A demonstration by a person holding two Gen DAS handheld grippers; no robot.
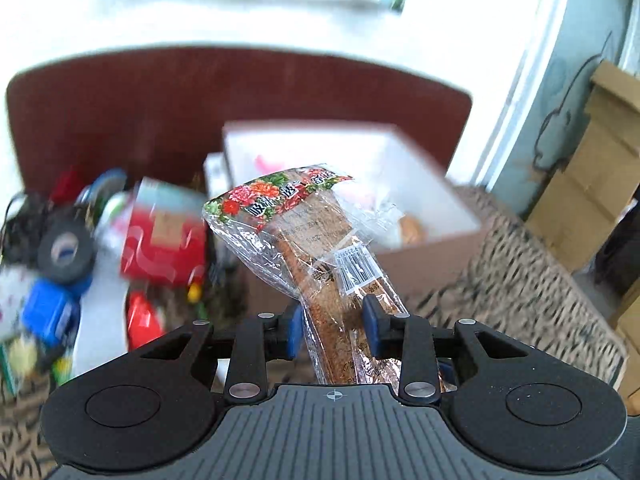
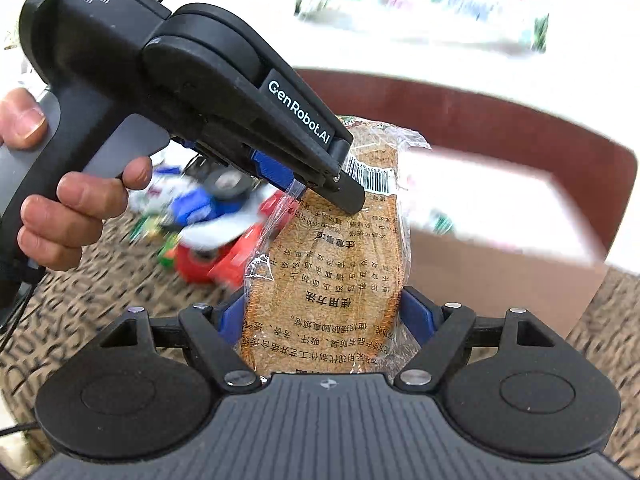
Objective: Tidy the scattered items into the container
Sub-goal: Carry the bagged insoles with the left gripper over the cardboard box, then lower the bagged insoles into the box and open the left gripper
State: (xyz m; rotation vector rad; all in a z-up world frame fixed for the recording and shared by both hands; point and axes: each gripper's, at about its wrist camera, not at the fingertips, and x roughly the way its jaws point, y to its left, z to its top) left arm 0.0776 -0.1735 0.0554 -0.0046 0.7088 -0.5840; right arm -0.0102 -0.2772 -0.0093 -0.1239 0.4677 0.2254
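A clear plastic packet of brown insoles (image 1: 304, 240) with a flowered header is held up between both grippers. My left gripper (image 1: 332, 324) is shut on its narrow part, near the barcode label. In the right wrist view my right gripper (image 2: 324, 316) is shut on the wide printed end of the same packet (image 2: 332, 264), blue pads against both edges. The left gripper (image 2: 316, 190) reaches in from the upper left, with a person's hand (image 2: 60, 216) on its handle. Just behind the packet stands the open cardboard box (image 1: 420, 264), white inside, with a few small items in it.
Left of the box lies a blurred heap: a red carton (image 1: 164, 248), a black tape roll (image 1: 66, 252) and a blue item (image 1: 48, 312). All rest on a leopard-patterned cover (image 1: 520, 300). A brown board (image 1: 160, 96) stands behind. Flat cardboard (image 1: 600, 160) leans at the far right.
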